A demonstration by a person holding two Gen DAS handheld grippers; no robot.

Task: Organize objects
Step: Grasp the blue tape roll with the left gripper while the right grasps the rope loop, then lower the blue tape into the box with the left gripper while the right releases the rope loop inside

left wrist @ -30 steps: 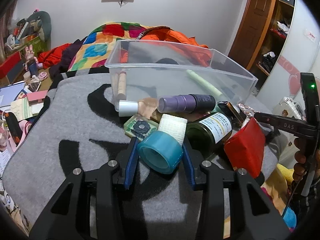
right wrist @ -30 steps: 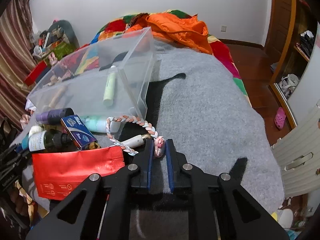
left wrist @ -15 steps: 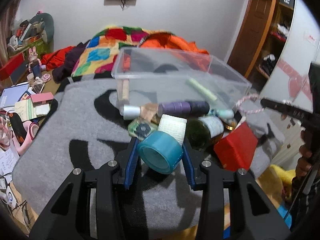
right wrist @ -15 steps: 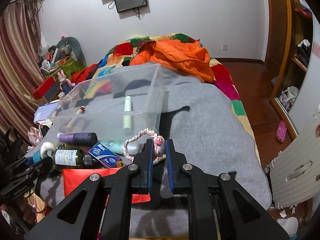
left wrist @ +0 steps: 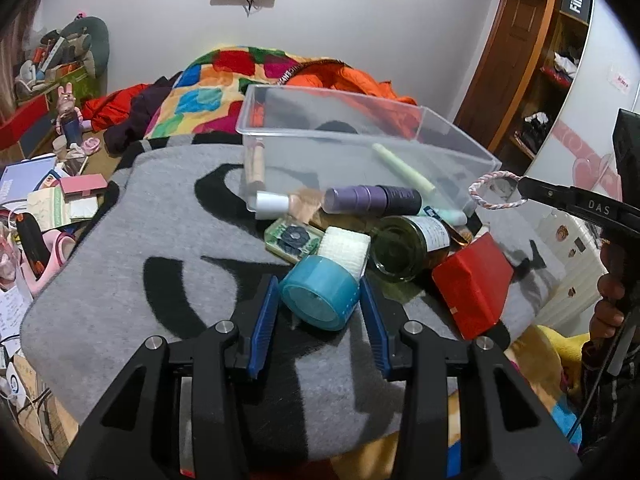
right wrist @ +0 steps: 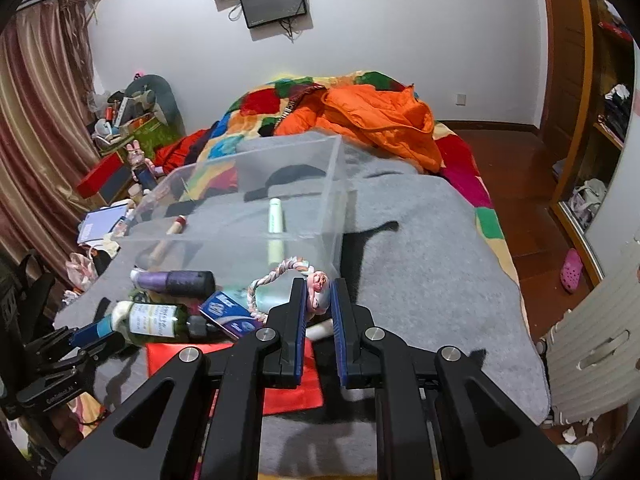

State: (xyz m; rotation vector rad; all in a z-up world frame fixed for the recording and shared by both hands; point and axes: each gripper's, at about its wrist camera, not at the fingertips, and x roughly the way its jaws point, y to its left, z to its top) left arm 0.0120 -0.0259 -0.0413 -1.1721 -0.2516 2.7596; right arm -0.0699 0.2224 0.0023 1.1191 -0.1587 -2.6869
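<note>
My left gripper point(left wrist: 319, 285) is shut on a teal tape roll point(left wrist: 316, 302), held just above the grey blanket point(left wrist: 132, 240); a white gauze roll point(left wrist: 346, 250) lies right behind it. My right gripper point(right wrist: 318, 285) is shut on the pink bead end of a braided rope loop point(right wrist: 272, 276). In the left wrist view the rope loop point(left wrist: 498, 190) hangs from the right gripper point(left wrist: 528, 190) beside the near right corner of the clear plastic bin point(left wrist: 360, 136). The bin point(right wrist: 256, 184) holds a pale green tube point(right wrist: 275, 216) and a wooden-handled tool point(right wrist: 168, 236).
In front of the bin lie a purple bottle point(left wrist: 372, 200), a green glass bottle point(left wrist: 404, 246), a red pouch point(left wrist: 472, 284), a green packet point(left wrist: 292, 238) and a blue packet point(right wrist: 228, 312). An orange jacket point(right wrist: 380, 120) lies behind the bin. The blanket's right half point(right wrist: 420, 248) is bare.
The right gripper has risen and lifted the rope loop off the blanket, up to the bin's near corner. The left gripper still holds the teal roll in the same place.
</note>
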